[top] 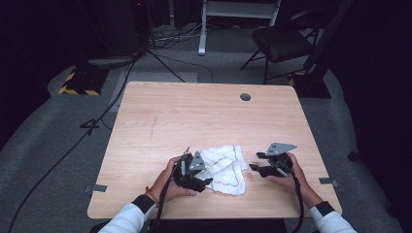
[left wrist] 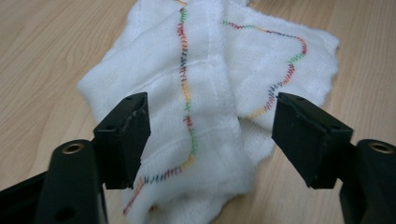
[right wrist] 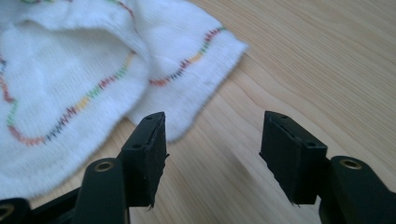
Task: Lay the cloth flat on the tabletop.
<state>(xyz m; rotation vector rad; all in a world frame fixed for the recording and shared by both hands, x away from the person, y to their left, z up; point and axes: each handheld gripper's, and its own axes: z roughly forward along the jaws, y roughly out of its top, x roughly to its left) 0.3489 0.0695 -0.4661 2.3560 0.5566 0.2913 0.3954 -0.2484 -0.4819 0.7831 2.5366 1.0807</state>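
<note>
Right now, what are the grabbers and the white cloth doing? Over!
Left gripper open over the cloth, not pinching. Right gripper open beside it, on bare table. Cloth crumpled, lying loose. Nothing in the way.

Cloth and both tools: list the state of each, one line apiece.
Cloth: crumpled and folded over itself, lying flat on the table, held by nothing.
Left tool: open, jaws astride the cloth's near end, pads not pressing it.
Right tool: open, nothing between its jaws, just off the cloth's edge over bare wood.
</note>
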